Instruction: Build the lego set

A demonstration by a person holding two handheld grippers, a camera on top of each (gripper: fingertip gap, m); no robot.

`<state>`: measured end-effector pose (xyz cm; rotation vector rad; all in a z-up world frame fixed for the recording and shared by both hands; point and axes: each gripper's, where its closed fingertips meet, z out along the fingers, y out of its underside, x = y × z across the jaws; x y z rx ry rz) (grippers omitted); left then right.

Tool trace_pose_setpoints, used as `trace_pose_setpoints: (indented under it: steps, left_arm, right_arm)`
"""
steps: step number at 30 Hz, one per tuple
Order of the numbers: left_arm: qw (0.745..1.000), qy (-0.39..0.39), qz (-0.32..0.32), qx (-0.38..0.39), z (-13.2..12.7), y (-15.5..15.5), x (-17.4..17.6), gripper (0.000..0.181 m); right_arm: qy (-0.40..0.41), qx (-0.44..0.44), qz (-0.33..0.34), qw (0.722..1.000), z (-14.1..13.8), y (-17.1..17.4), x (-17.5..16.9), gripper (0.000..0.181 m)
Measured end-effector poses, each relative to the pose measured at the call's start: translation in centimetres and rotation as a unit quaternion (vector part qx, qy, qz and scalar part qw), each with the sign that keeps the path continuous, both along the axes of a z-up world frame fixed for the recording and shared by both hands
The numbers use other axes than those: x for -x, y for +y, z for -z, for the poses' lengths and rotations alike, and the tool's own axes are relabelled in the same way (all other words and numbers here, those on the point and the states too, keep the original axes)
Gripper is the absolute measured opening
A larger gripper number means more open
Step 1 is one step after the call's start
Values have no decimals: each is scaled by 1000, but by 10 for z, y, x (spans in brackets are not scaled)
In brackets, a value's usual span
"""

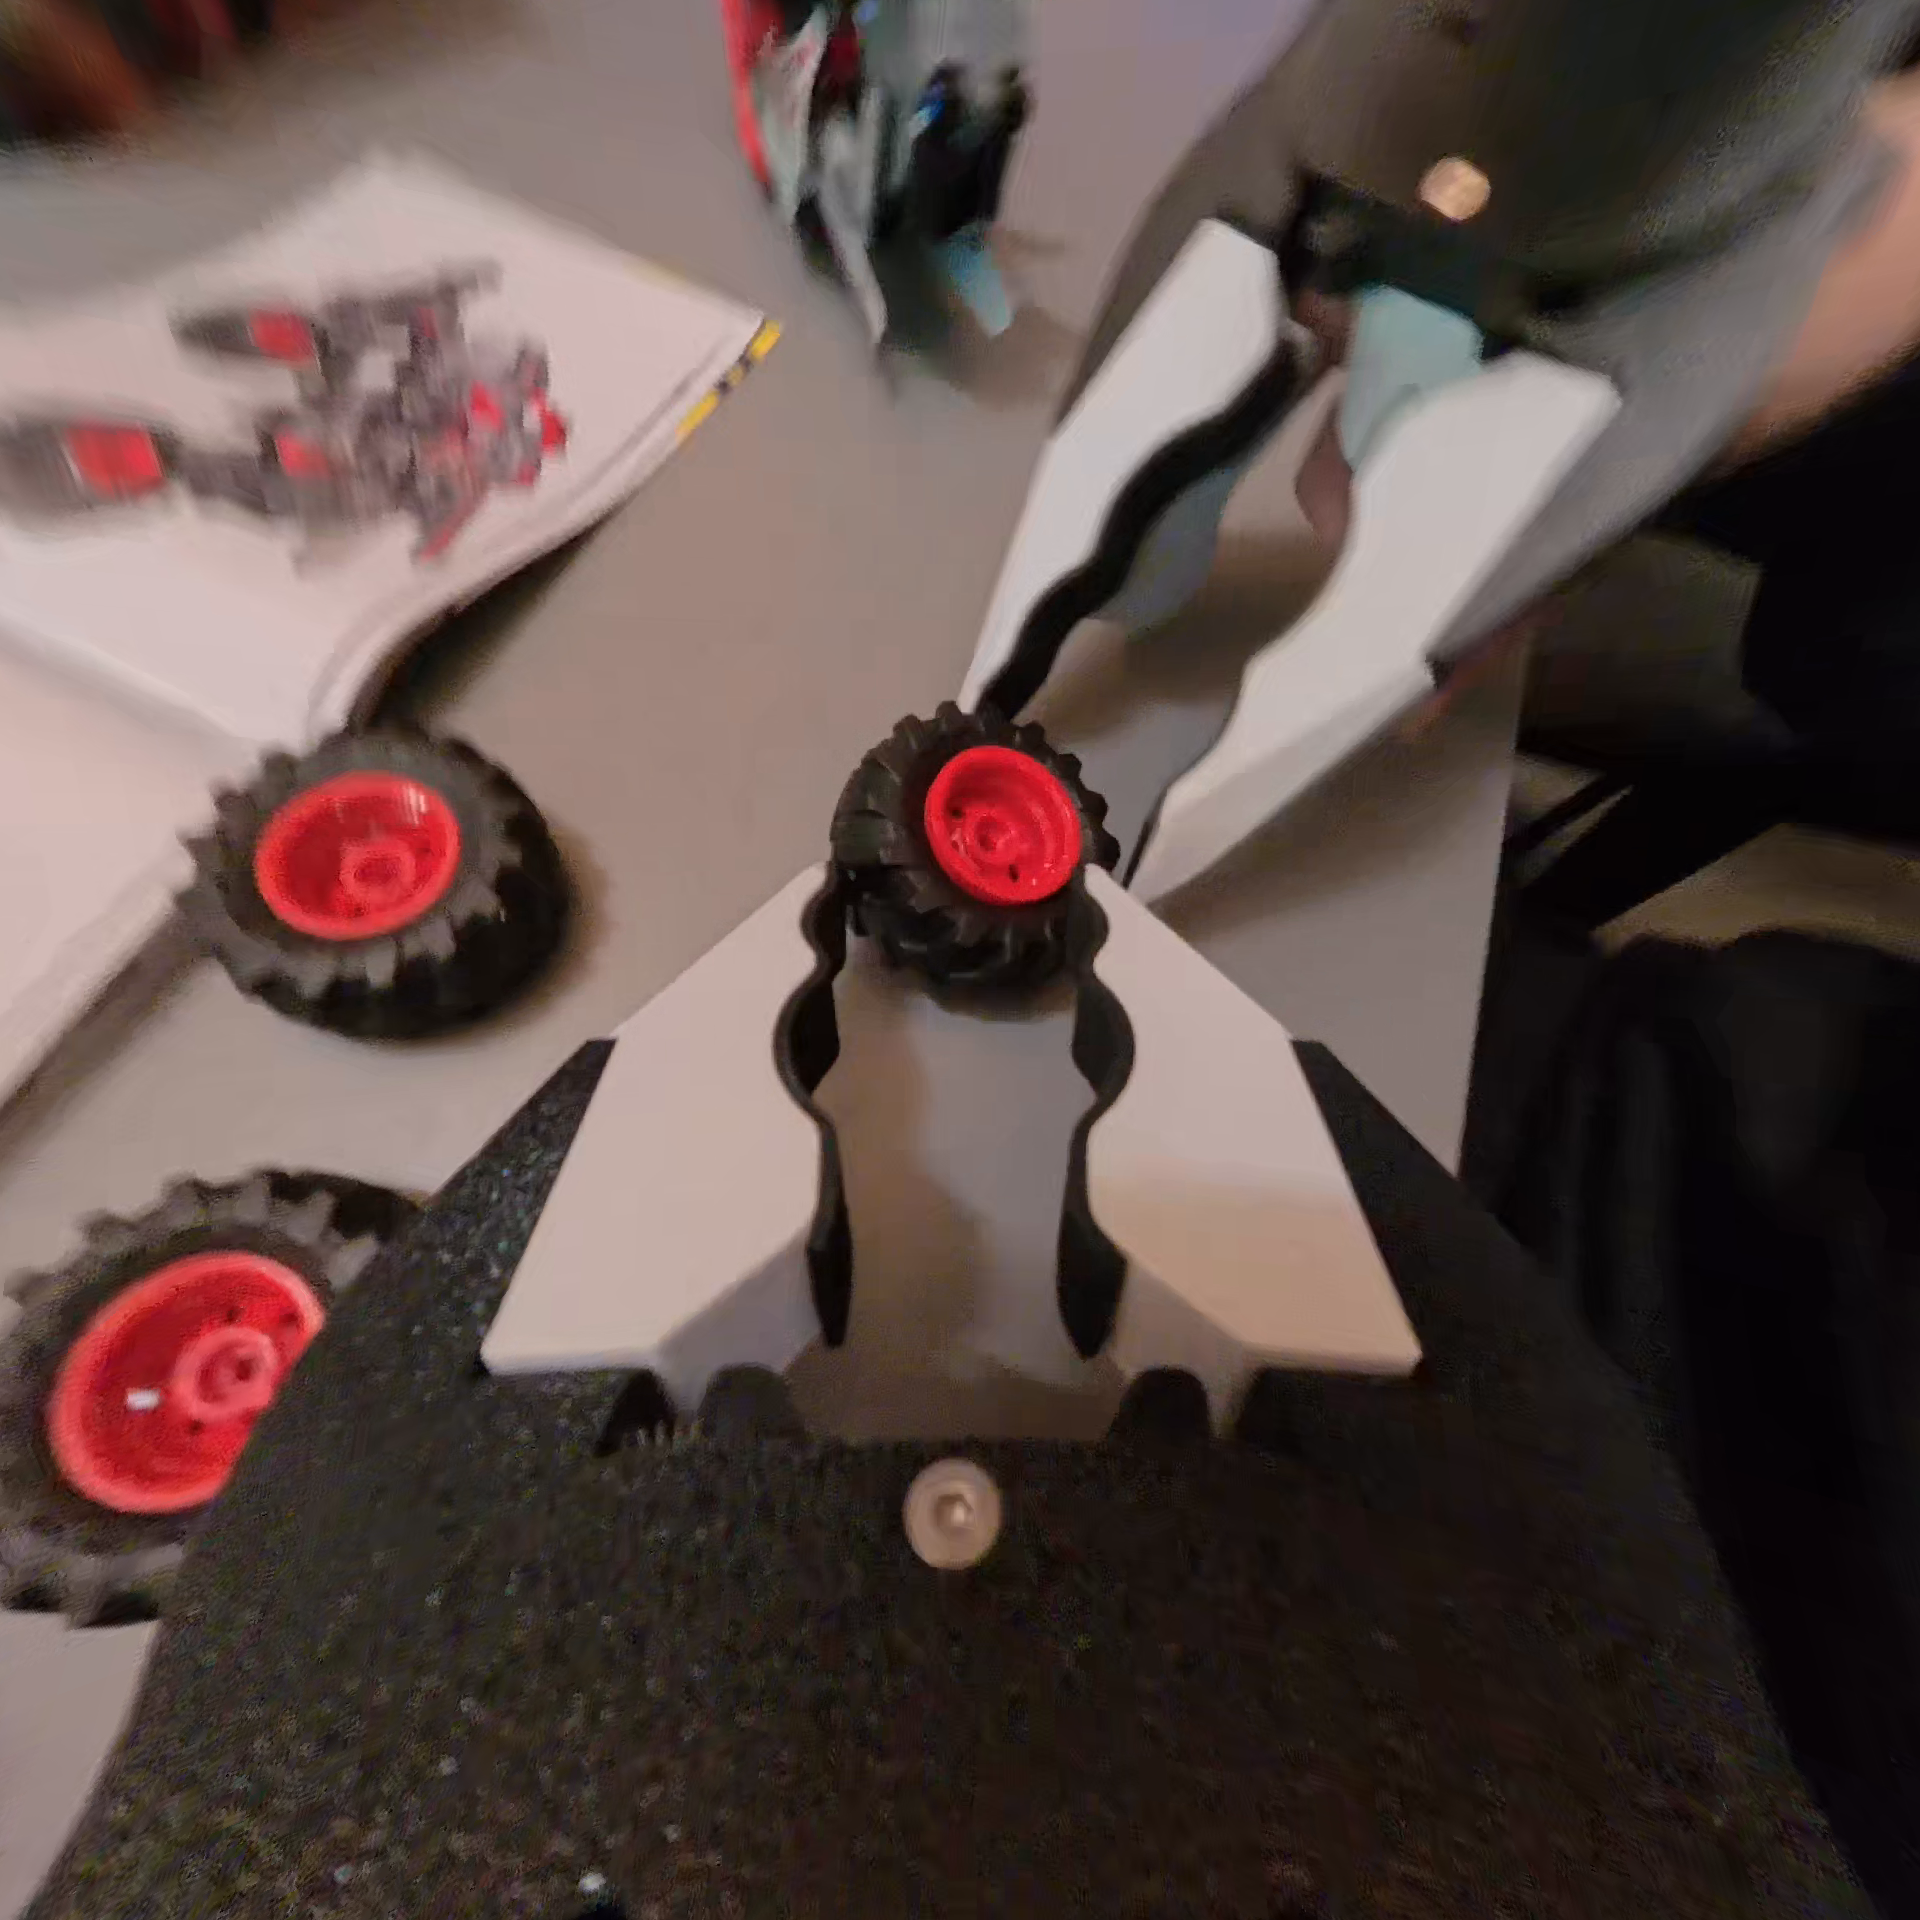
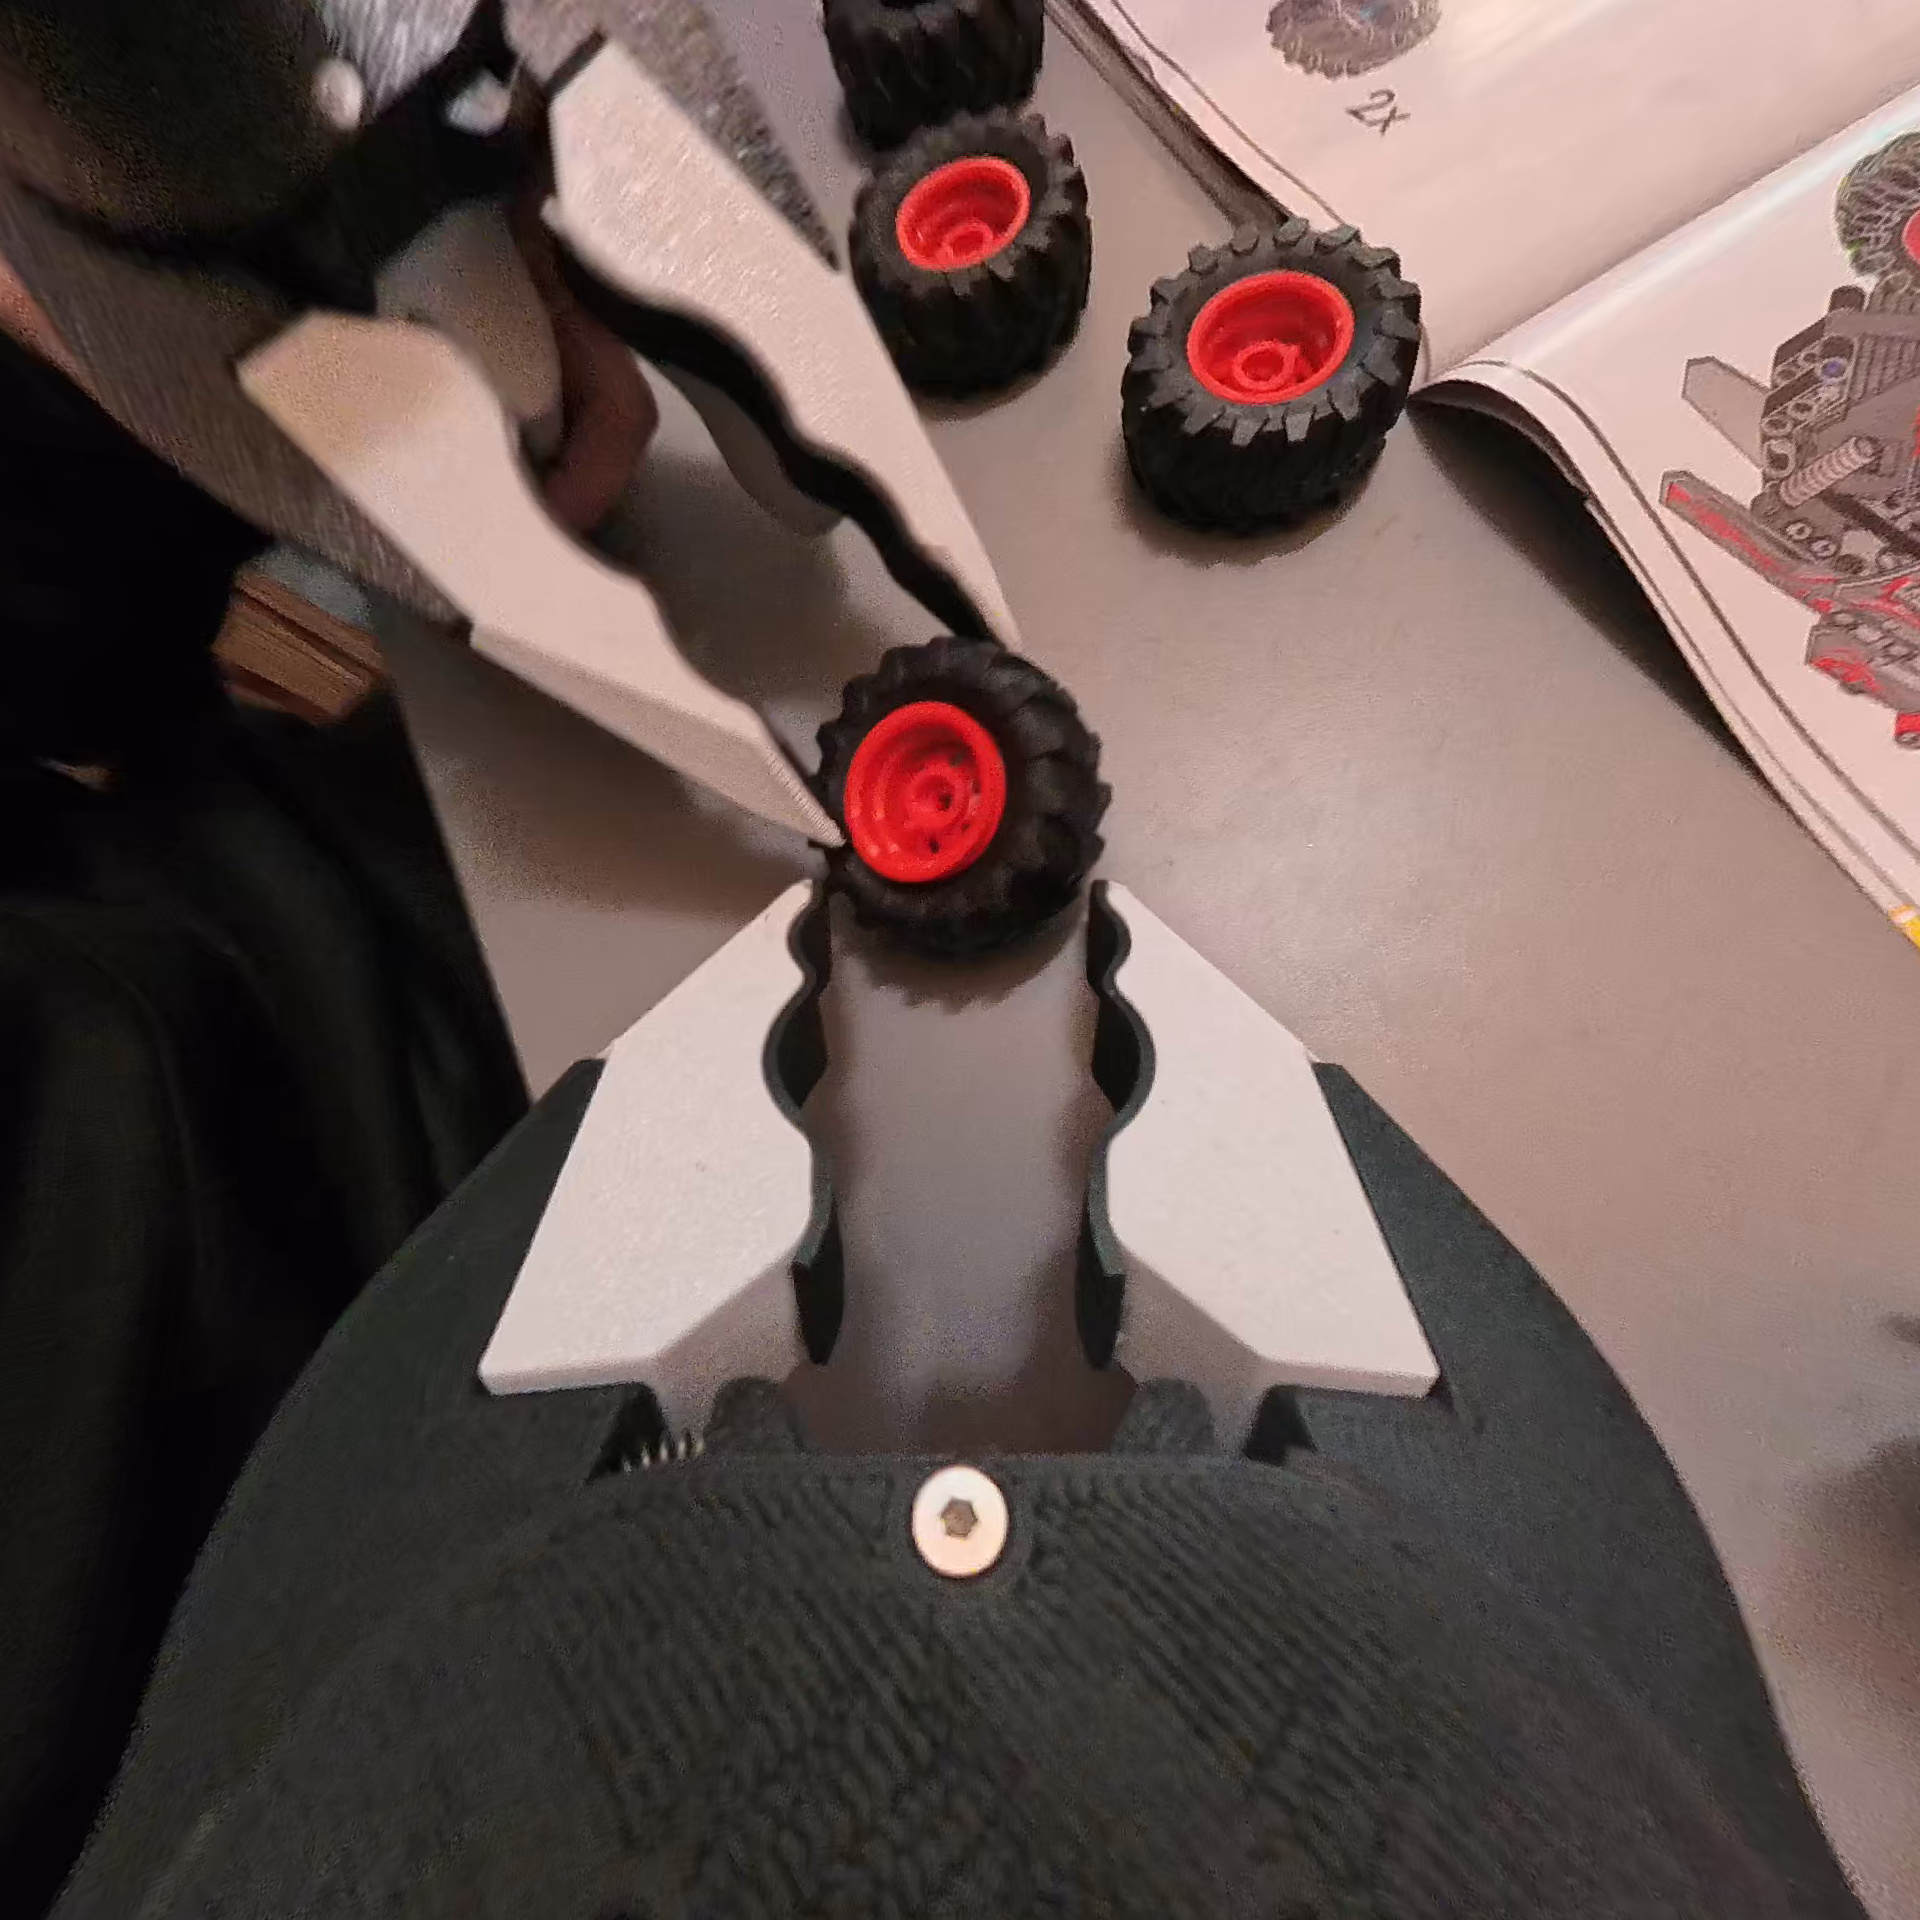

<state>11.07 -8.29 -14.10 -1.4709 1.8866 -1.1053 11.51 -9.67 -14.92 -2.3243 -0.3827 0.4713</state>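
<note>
**Two grippers meet at one wheel**

Your left gripper (image 1: 961,883) pinches a small wheel (image 1: 982,842), black tyre on red hub, at its tips, just above the grey bench (image 1: 727,582). Your right gripper (image 2: 956,904) comes in from the opposite side, spread, its tips at the same wheel (image 2: 956,800) but not clamped on it. Held this way the hub faces outward, probably so that the tyre can be seated or the wheel passed across. Two finished wheels (image 1: 364,883) stand near on the bench, beside the open instruction booklet (image 1: 364,416); the right wrist view shows a bare tyre (image 2: 935,62) just beyond them. No tray or box is visible: the parts lie loose on the bench. A blurred heap (image 1: 883,156) farther back cannot be made out.
</note>
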Motion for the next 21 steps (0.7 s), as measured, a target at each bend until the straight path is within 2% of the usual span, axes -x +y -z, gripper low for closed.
trace_pose_setpoints:
  steps: [1, 3, 5, 6, 7, 8, 10, 13, 15, 18, 19, 21]
  left_arm:
    - [998, -27, 23, -56, -3, -4, 3, 39]
    - [973, -98, 72, -198, -7, -12, 7, 39]
    - [931, -148, 108, -315, -9, -19, 12, 39]
    - [915, -159, 120, -351, -9, -21, 15, 39]
    - [903, -165, 128, -374, -8, -23, 18, 39]
    - [901, -163, 125, -383, -8, -21, 21, 38]
    - [923, -133, 99, -346, -4, -15, 29, 39]
    - [949, -127, 90, -274, -7, -19, 37, 57]
    - [939, -141, 110, -294, -10, -28, 37, 59]
    - [902, -123, 121, -395, 1, -23, 35, 35]
    - [890, -118, 121, -423, 5, -20, 35, 26]
    - [873, -125, 118, -456, 8, -18, 34, 24]
  right_arm:
    - [29, -8, 11, 999, -5, 1, -1, 50]
    - [67, -24, 20, 997, -11, 4, -2, 56]
    - [36, -23, -23, 999, -3, 0, 5, 58]
    - [15, -18, -72, 997, 2, -7, 15, 51]
    - [8, -34, -112, 993, -1, -12, 27, 30]
    - [-24, -60, -127, 990, -2, -11, 31, 30]
    - [-104, -124, -160, 974, -3, -12, 37, 29]
    - [-216, -219, -207, 929, -4, -16, 44, 28]
    - [-282, -274, -216, 894, -4, -17, 46, 28]
    - [-399, -332, -217, 827, -3, -19, 43, 27]
    - [-418, -331, -207, 820, 0, -19, 39, 27]
    - [-415, -343, -176, 824, -4, -20, 35, 31]
